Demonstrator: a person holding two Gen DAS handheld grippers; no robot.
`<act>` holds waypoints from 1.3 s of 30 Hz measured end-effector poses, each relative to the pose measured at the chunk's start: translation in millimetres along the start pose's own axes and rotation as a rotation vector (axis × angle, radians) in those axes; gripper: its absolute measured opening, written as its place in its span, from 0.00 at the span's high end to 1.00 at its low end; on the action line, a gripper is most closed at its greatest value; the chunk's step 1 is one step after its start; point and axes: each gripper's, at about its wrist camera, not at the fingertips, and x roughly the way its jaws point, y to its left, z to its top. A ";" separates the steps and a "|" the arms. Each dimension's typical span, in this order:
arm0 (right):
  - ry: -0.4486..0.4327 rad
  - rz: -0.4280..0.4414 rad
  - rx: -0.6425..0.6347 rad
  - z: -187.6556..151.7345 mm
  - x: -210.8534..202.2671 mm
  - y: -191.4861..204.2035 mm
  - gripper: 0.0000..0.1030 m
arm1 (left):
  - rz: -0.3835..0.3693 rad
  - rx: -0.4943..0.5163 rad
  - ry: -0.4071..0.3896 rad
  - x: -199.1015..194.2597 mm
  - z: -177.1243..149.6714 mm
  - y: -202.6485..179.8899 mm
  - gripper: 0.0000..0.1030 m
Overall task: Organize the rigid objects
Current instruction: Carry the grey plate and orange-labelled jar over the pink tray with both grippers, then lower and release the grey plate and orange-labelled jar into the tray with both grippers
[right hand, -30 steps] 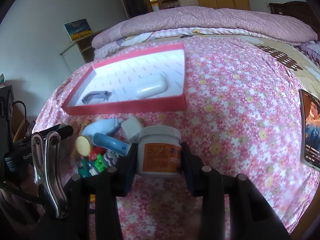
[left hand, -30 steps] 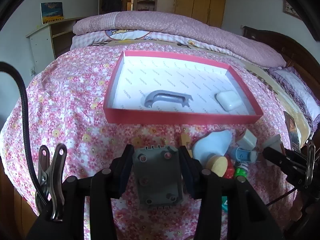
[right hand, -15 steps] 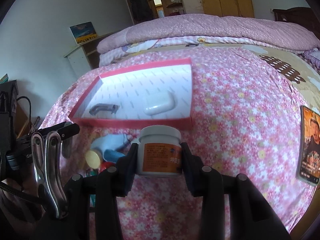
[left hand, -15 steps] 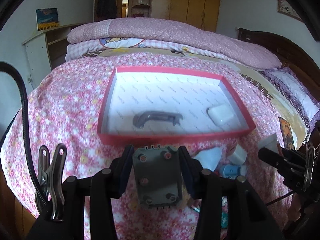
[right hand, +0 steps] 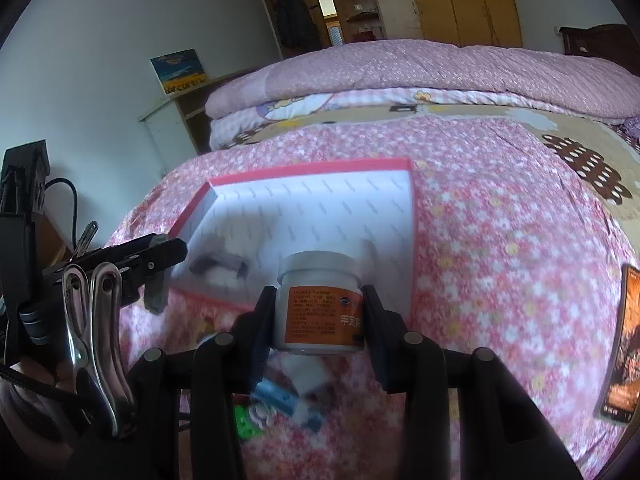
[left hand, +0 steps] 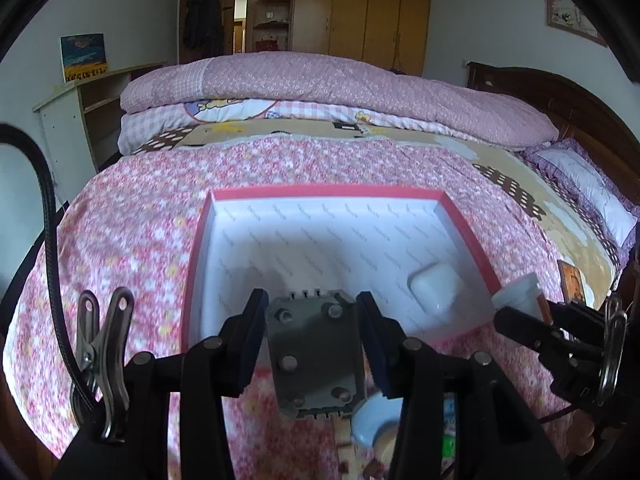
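Observation:
My left gripper is shut on a grey plastic block and holds it over the near edge of the red-rimmed white tray. A white earbud case lies in the tray's right part. My right gripper is shut on a white jar with an orange label, held above the near right part of the same tray. A grey handle-shaped part lies in the tray, blurred. The left gripper's fingers show at the left of the right wrist view.
A pile of small items lies on the floral bedspread in front of the tray: a light blue piece, a blue tube, green bits. A picture card lies at the right. Folded quilts lie behind the tray.
Both grippers have moved forward and up toward the tray, each still holding its object. The pile of small items has slid down and partly out of view.

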 end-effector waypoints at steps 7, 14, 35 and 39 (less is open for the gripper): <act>-0.005 -0.003 -0.008 22.8 18.2 2.9 0.59 | -0.006 0.011 -0.002 17.8 17.1 0.7 0.54; 0.003 -0.009 -0.016 38.4 36.9 4.0 0.59 | -0.019 0.018 0.003 37.0 26.5 2.9 0.54; 0.040 -0.036 -0.006 55.7 77.6 -0.3 0.59 | -0.030 0.024 0.045 83.5 32.8 13.4 0.54; 0.049 -0.027 -0.005 54.5 80.2 -0.3 0.59 | -0.025 0.024 0.057 85.2 31.9 13.8 0.53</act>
